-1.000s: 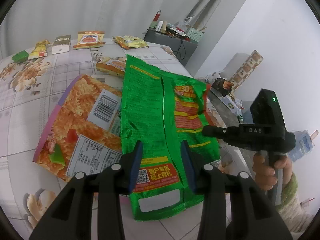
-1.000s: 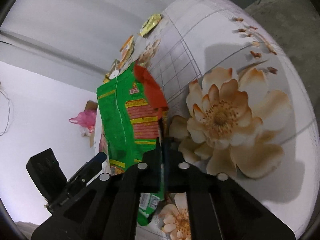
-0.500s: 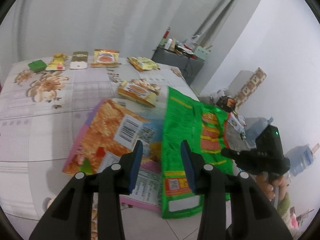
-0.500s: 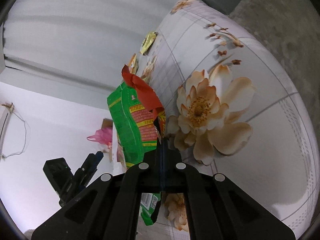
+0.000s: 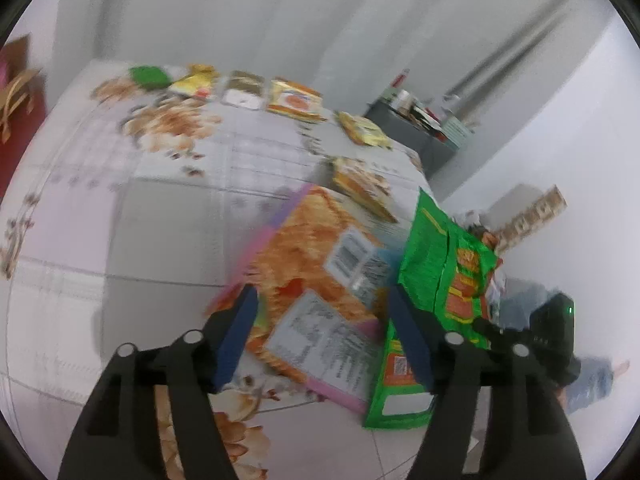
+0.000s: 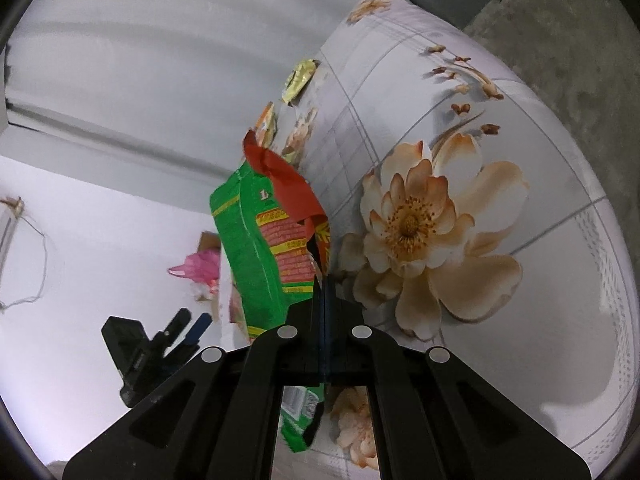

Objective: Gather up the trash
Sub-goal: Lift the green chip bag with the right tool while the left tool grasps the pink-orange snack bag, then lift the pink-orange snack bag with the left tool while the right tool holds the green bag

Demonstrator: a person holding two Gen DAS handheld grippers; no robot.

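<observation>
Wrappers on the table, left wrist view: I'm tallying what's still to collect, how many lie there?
7: four along the far edge (green, yellow, white, orange), one at the far right corner, one mid-right, one large orange bag. Blur may hide more.

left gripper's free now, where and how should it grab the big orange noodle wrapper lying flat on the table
Take the orange noodle wrapper by its near pink-edged corner, coming in low from the camera side. It lies flat, so only an edge can be pinched. The left gripper, jaws opening, already straddles that end; the green bag stays with the right gripper.
</observation>
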